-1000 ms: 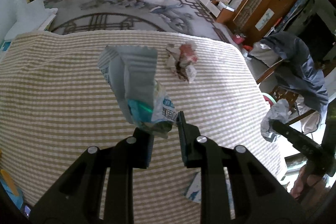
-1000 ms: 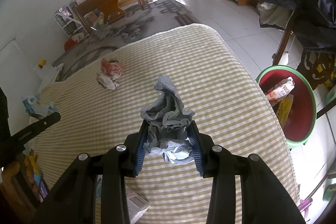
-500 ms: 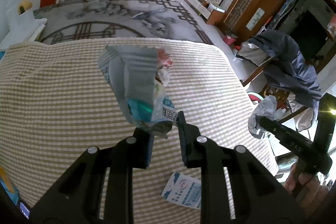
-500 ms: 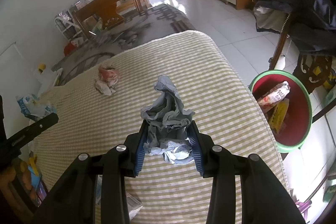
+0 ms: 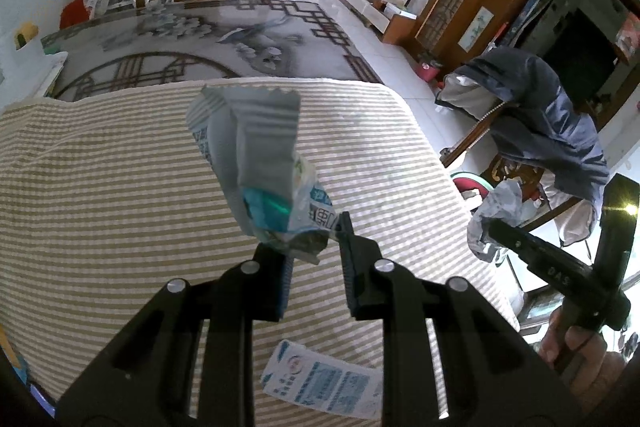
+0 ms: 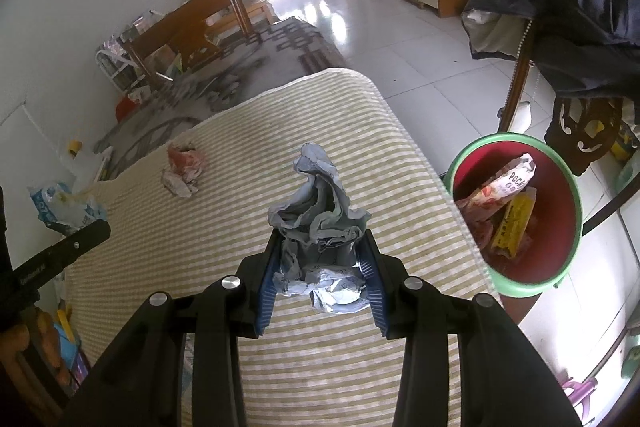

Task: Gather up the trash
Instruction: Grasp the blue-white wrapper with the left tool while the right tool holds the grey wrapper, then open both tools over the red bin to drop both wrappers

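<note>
Holding a pale blue snack wrapper [image 5: 260,171] pinched by its lower end in the left gripper [image 5: 314,251], above the striped tablecloth [image 5: 100,187]. Right gripper [image 6: 320,251] clamped on a crumpled grey paper wad [image 6: 318,223], near the table edge beside the red bin [image 6: 560,227]. Crumpled reddish scrap [image 6: 182,171] and flat blue-white packet [image 5: 320,383] lying on the cloth.

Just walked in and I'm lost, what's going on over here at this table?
A person is clearing trash off a striped tablecloth with a gripper in each hand. The left gripper pinches a blue-and-white wrapper; the right gripper is clamped on a crumpled grey paper wad. A red bin with a green rim stands beside the table, already holding wrappers. A crumpled pink-and-white scrap and a flat blue-and-white packet lie on the cloth.
</note>
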